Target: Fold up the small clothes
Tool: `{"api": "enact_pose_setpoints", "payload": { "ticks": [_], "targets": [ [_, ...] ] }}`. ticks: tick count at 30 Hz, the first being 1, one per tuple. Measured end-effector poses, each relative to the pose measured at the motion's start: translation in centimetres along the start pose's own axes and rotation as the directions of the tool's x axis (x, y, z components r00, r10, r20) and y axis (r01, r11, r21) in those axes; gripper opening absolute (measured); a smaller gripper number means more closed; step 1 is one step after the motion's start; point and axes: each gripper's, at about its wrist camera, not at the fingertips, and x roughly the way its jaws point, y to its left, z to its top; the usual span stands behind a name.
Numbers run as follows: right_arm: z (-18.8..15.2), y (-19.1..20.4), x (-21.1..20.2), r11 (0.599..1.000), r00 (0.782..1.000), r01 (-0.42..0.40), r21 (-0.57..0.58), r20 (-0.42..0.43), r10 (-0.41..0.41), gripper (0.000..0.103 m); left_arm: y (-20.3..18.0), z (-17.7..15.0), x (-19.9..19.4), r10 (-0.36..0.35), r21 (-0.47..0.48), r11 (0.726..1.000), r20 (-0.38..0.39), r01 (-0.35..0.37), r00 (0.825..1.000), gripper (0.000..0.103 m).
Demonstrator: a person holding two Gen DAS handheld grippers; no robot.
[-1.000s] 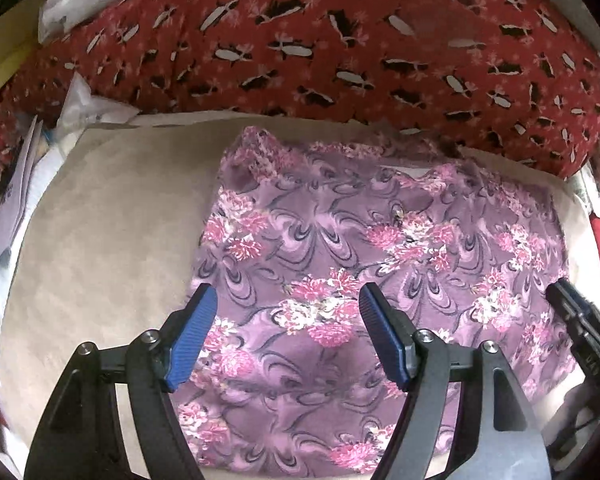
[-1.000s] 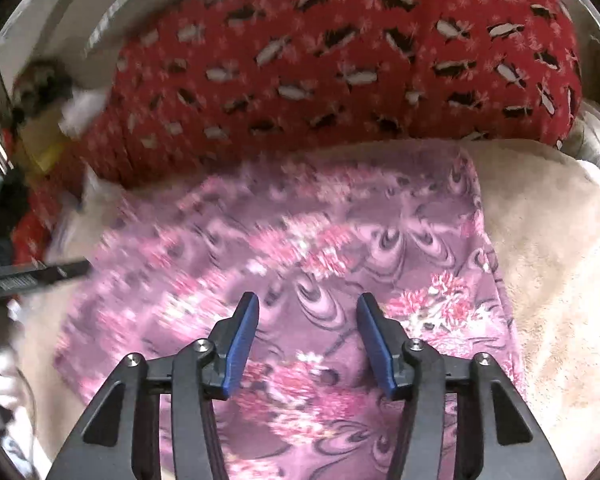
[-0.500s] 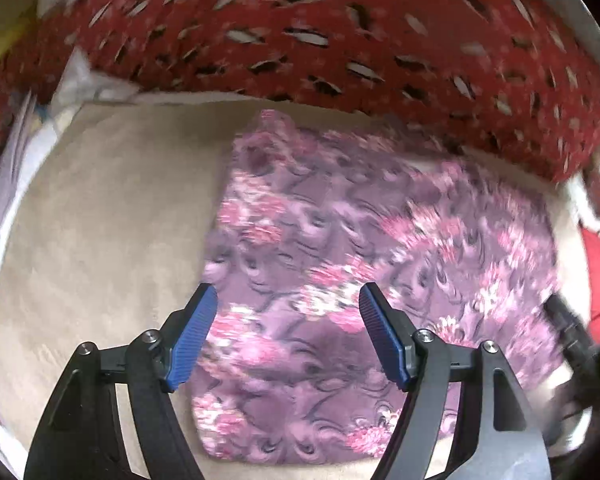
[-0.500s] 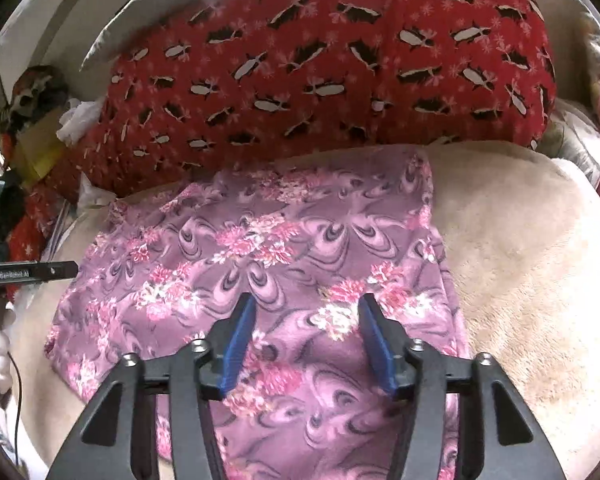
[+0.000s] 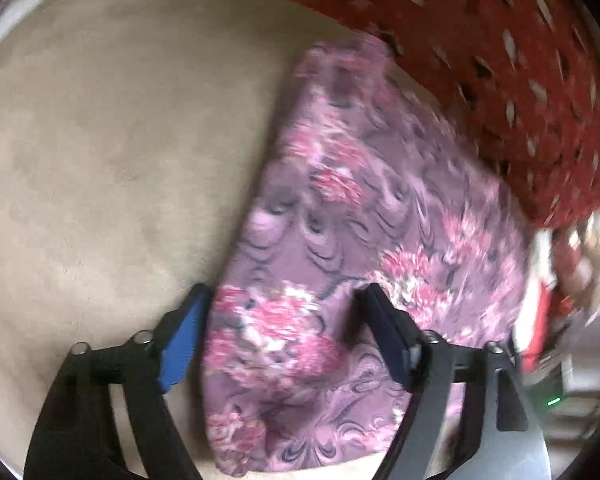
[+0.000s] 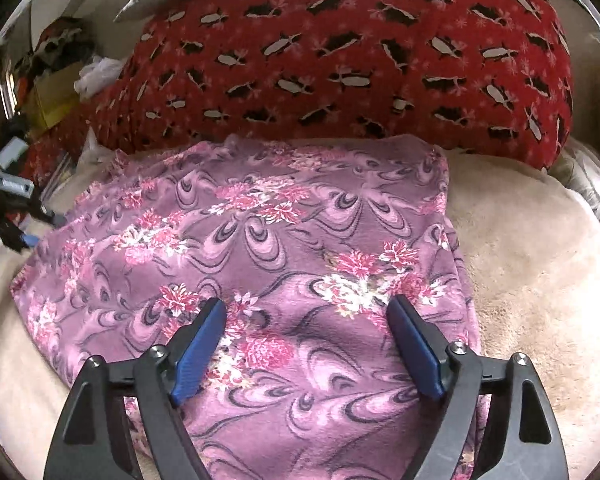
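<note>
A purple cloth with pink flowers (image 6: 260,240) lies spread flat on a beige blanket (image 6: 540,264). My right gripper (image 6: 306,340) is open and empty, hovering over the cloth's near right part. My left gripper (image 5: 284,328) is open and empty over the cloth's (image 5: 360,240) near left corner, with its left finger (image 5: 180,344) above the beige blanket (image 5: 100,160) just off the cloth's left edge. The left gripper also shows at the far left of the right wrist view (image 6: 16,216).
A big red cushion with a black and white pattern (image 6: 340,60) lies along the far edge of the cloth, also in the left wrist view (image 5: 520,60). Clutter of boxes and papers (image 6: 56,92) sits at the far left. More clutter (image 5: 556,320) lies right of the cloth.
My left gripper has swung left and down to the cloth's left edge, and its view is blurred by motion. My right gripper has opened wider and pulled back a little over the cloth.
</note>
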Motion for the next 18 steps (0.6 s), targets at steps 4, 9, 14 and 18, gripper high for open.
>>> {"api": "enact_pose_setpoints", "payload": {
  "ticks": [4, 9, 14, 18],
  "targets": [
    [0.0, -0.2, 0.0, 1.000, 1.000, -0.006, 0.005, 0.003, 0.006, 0.085, -1.9, -0.6, 0.3, -0.001, 0.047, 0.999, -0.017, 0.001, 1.000, 0.080],
    [-0.1, -0.4, -0.2, 0.999, 1.000, -0.028, 0.024, 0.008, 0.028, 0.085, -1.2, -0.4, 0.2, -0.022, -0.002, 1.000, -0.008, 0.022, 1.000, 0.067],
    [0.0, -0.5, -0.2, 0.999, 0.999, -0.034, 0.030, 0.008, 0.034, 0.085, -1.3, -1.0, -1.6, -0.054, 0.019, 0.998, 0.017, 0.053, 0.998, 0.020],
    [0.0, -0.6, -0.3, 0.998, 0.999, -0.040, 0.040, 0.004, 0.040, 0.085, -2.3, -0.8, -3.6, -0.103, 0.020, 0.995, 0.050, 0.103, 0.993, 0.020]
  ]
}}
